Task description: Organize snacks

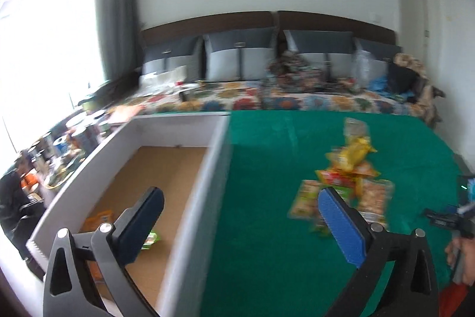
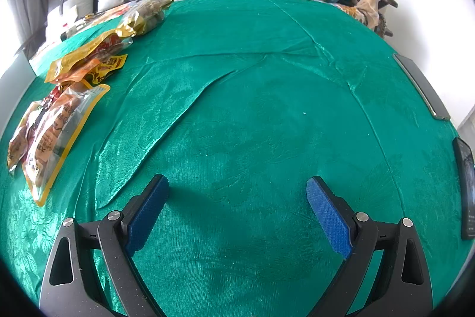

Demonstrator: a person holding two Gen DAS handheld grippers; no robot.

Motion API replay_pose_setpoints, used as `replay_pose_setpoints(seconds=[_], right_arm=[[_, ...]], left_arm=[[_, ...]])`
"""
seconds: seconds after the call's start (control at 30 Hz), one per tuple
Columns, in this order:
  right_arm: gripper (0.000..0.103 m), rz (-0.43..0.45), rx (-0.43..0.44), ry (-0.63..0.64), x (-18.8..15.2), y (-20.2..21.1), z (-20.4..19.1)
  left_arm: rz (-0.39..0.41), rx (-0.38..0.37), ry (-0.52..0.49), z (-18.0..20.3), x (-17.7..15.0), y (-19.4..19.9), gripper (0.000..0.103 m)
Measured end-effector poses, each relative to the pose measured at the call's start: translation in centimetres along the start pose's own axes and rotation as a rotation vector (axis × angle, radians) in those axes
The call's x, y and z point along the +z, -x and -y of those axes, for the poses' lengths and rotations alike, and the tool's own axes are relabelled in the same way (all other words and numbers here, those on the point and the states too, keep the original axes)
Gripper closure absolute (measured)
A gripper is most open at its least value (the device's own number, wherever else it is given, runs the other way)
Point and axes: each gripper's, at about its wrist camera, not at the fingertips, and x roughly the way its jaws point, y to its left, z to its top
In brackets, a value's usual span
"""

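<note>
1. Above the near edge of the white box [image 1: 213, 168], the left gripper [image 1: 240, 198] is hanging with its jaws wide apart and gripping nothing; one finger is sitting over the box's brown floor, the other over the green cloth [image 1: 267, 228].
2. Over the green cloth, the right gripper [image 2: 237, 195] is hovering low, its jaws also spread wide and empty.
3. At 2 o'clock in the left wrist view, the right gripper's body and the hand [image 1: 464, 260] holding it are showing at the frame's edge.
4. At 1 o'clock from the left gripper, a pile of snack packets [image 1: 347, 183] is lying on the cloth, blurred, in yellow, orange, red and green.
5. At 10 o'clock in the right wrist view, the same packets are stretching in a line; the nearest, a clear bag [image 2: 56, 135] with a yellow border, is showing brown pieces inside.
6. Inside the box, at 9 o'clock from the left gripper, an orange packet [image 1: 99, 220] and a green packet [image 1: 151, 239] are lying on the floor.
7. Printing on the packets is showing, but it is too small to read.
</note>
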Motion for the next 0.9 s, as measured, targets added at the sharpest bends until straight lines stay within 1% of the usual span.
replay_pose_setpoints(seconds=[0.03,0.07,0.13,0.17,0.23,0.33,0.43,0.53,0.6,0.67,0.8,0.9], right_arm=[[0.007,0.0,0.0,0.0,0.1,-0.1,0.1],[0.007,0.0,0.0,0.0,0.0,0.0,0.0],[0.007,0.0,0.0,0.0,0.1,-0.1,0.0],[0.007,0.0,0.0,0.0,0.0,0.0,0.0],[0.007,0.0,0.0,0.0,0.0,-0.1,0.0],[0.006,0.0,0.0,0.0,0.2,-0.2,0.0],[0.006,0.0,-0.001,0.0,0.1,-0.2,0.0],[0.006,0.0,-0.001,0.0,0.1,-0.2,0.0],[0.006,0.0,-0.001,0.0,0.1,-0.2,0.0],[0.006,0.0,-0.002,0.0,0.1,-0.3,0.0],[0.006,0.0,-0.002,0.0,0.2,-0.3,0.0],[0.006,0.0,-0.002,0.001,0.1,-0.3,-0.1]], left_arm=[[-0.019,-0.045,-0.014,1.4,-0.4,-0.1,0.0],[-0.055,-0.102,-0.016,3.0,-1.0,-0.5,0.0],[-0.116,-0.195,-0.002,5.3,-2.4,-1.6,0.0],[-0.157,-0.237,0.009,6.6,-3.7,-2.6,0.0],[-0.22,-0.267,0.001,8.6,-5.9,-4.4,0.0],[-0.335,-0.235,-0.029,10.6,-9.3,-8.0,0.0],[-0.41,-0.196,-0.055,10.7,-11.1,-10.6,0.0],[-0.434,-0.158,-0.059,10.6,-12.0,-11.8,0.0],[-0.444,-0.146,-0.038,10.3,-12.5,-12.1,0.0],[-0.426,-0.131,-0.045,10.2,-12.9,-11.9,0.0],[-0.397,-0.142,-0.056,9.7,-13.3,-11.2,0.0],[-0.389,-0.147,-0.061,9.4,-13.4,-11.3,0.0]])
